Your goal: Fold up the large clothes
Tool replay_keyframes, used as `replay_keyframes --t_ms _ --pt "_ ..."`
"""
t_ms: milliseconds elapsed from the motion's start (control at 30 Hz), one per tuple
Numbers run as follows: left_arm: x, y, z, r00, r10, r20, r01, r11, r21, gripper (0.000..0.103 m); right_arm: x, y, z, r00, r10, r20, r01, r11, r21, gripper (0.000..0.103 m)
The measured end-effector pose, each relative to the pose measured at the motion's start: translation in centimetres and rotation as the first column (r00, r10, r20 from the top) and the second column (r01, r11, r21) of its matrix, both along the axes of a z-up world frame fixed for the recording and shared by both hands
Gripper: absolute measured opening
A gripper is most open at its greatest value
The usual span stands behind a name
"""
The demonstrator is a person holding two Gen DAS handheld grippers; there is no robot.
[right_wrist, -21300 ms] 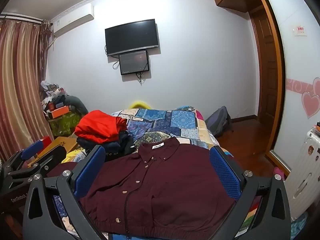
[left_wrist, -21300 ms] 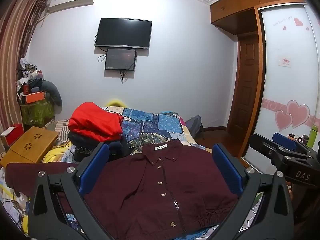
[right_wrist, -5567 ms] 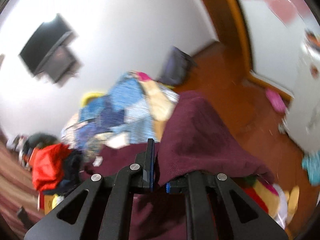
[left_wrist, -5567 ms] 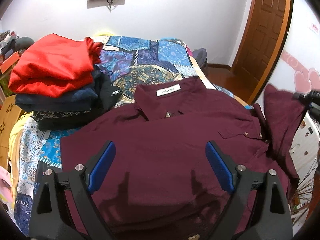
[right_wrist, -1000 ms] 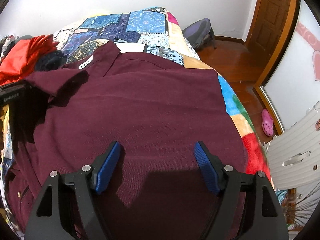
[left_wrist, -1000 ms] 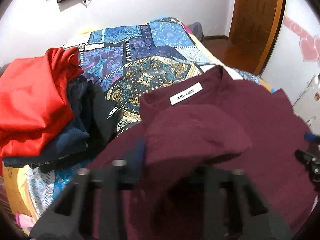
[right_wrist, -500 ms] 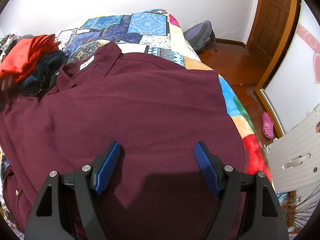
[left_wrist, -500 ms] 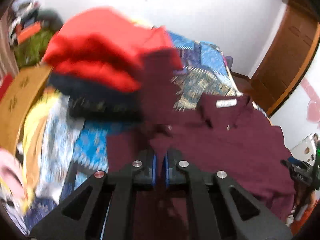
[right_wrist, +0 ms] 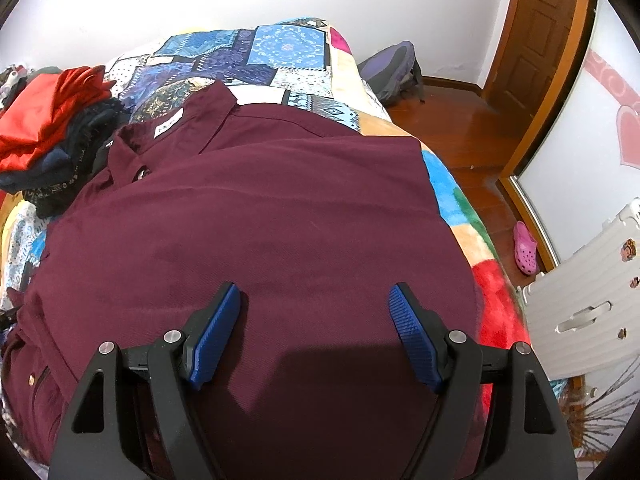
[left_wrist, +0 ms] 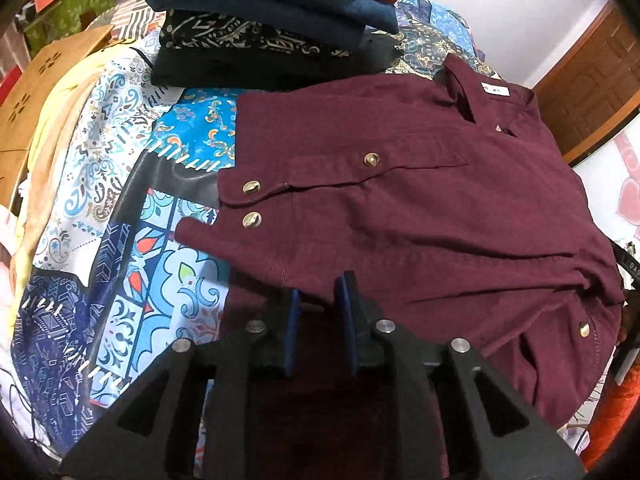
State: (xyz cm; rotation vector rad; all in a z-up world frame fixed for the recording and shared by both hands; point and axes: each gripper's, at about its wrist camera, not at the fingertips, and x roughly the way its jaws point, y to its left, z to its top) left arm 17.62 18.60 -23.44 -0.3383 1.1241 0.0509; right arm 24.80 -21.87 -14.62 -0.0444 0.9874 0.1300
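On the patchwork bedspread (left_wrist: 120, 208), the maroon shirt (right_wrist: 256, 216) is lying flat, collar and white neck label (right_wrist: 168, 123) pointing to about 11 o'clock in the right wrist view. In the left wrist view a sleeve is lying folded across the body, cuff end with brass buttons (left_wrist: 251, 187) sitting at 9 o'clock of the shirt.

Left gripper (left_wrist: 320, 312) is tilting steeply down over the shirt's near edge, at 6 o'clock of the sleeve cuff. Jaws narrow, just been opening; maroon cloth is showing in the gap, but the pads are not pressing on it.

Right gripper (right_wrist: 316, 336) is also pointing steeply down, hovering over the shirt's lower body at 6 o'clock of the collar. Jaws standing wide, blue pads (right_wrist: 412, 340) clear of the fabric, nothing between them.

Stack of folded clothes (left_wrist: 264, 20), red on top, is sitting at 11 o'clock of the shirt, touching its shoulder edge. White suitcase (right_wrist: 588, 300) at 3 o'clock, off the bed.
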Motion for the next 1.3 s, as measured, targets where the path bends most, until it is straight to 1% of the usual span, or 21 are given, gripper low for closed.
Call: replay_keyframes --t_ms 33,67,100,133,167,200,300,333,500,633,700,767,833,933,1000,1100,1200,1300 --pt "-0.2 0.0 0.1 1.000 -0.002 -0.004 0.002 1.000 0.004 0.026 -0.1 -0.1 0.0 1.000 -0.001 -0.002 0.001 1.000 0.004 0.074" --pt "-0.4 0.1 0.4 1.000 0.004 -0.012 -0.004 1.000 0.020 0.040 -0.1 -0.3 0.1 1.000 -0.003 -0.005 0.003 1.000 0.011 0.074" --pt "-0.7 0.2 0.6 0.999 0.032 -0.021 -0.030 0.997 0.071 0.066 -0.2 -0.6 0.2 1.000 -0.006 -0.010 0.006 1.000 0.019 0.074" --pt "-0.8 0.6 0.7 0.998 0.060 -0.016 -0.058 0.991 0.117 0.073 -0.3 -1.0 0.4 1.000 -0.011 -0.016 0.011 1.000 0.026 0.074" --pt "-1.3 1.1 1.2 0.996 0.090 0.015 -0.091 0.983 0.160 0.077 -0.4 -1.2 0.6 1.000 -0.015 -0.017 0.016 0.999 0.030 0.074" --pt "-1.6 1.7 1.4 0.994 0.102 0.033 -0.106 0.980 0.169 0.077 -0.6 -1.5 0.8 1.000 -0.020 -0.014 0.020 0.999 0.033 0.074" --pt "-2.8 3.5 2.5 0.986 0.158 0.055 -0.164 0.978 0.130 0.077 -1.6 -2.4 2.2 0.999 -0.033 0.028 0.032 0.999 0.026 0.074" --pt "-3.2 4.0 2.9 0.983 0.173 0.065 -0.180 0.975 0.129 0.077 -1.9 -2.7 2.6 0.998 -0.036 0.042 0.035 0.999 0.019 0.074" --pt "-5.2 5.4 5.8 0.971 0.205 0.123 -0.227 0.951 0.207 0.077 -3.8 -4.3 5.2 0.991 -0.051 0.127 0.052 0.999 -0.006 0.074" --pt "-7.0 5.8 7.6 0.969 0.192 0.153 -0.224 0.946 0.234 0.078 -5.0 -5.5 6.0 0.986 -0.055 0.154 0.056 0.998 -0.003 0.074" --pt "-8.0 5.7 7.9 0.973 0.173 0.153 -0.207 0.947 0.245 0.083 -5.5 -5.9 5.8 0.986 -0.061 0.153 0.062 0.998 -0.004 0.074" --pt "-8.7 5.3 7.6 0.979 0.151 0.140 -0.183 0.949 0.256 0.084 -6.2 -6.2 5.3 0.988 -0.066 0.141 0.068 0.998 -0.006 0.074" --pt "-9.2 5.0 6.9 0.984 0.134 0.116 -0.159 0.956 0.247 0.085 -6.7 -6.5 4.8 0.990 -0.068 0.127 0.069 0.998 -0.003 0.074" --pt "-9.5 4.2 4.9 0.993 0.103 0.051 -0.111 0.974 0.198 0.085 -7.5 -7.0 3.9 0.992 -0.075 0.101 0.074 0.997 0.014 0.074" --pt "-9.6 3.5 3.9 0.996 0.086 0.027 -0.089 0.981 0.173 0.085 -7.9 -7.2 3.2 0.994 -0.081 0.074 0.079 0.996 0.031 0.074" --pt "-9.6 2.3 2.1 0.998 0.060 -0.003 -0.059 0.989 0.138 0.085 -8.4 -7.5 1.9 0.996 -0.082 0.033 0.080 0.995 0.053 0.074" --pt "-9.5 1.2 0.2 0.999 0.033 -0.041 -0.030 0.997 0.077 0.085 -8.9 -8.2 0.8 0.994 -0.105 0.001 0.105 0.993 0.056 0.074" --pt "-9.3 0.5 -0.7 0.998 0.041 -0.045 -0.038 0.998 0.055 0.085 -9.5 -9.2 -0.1 0.992 -0.121 -0.036 0.124 0.986 0.108 0.074"
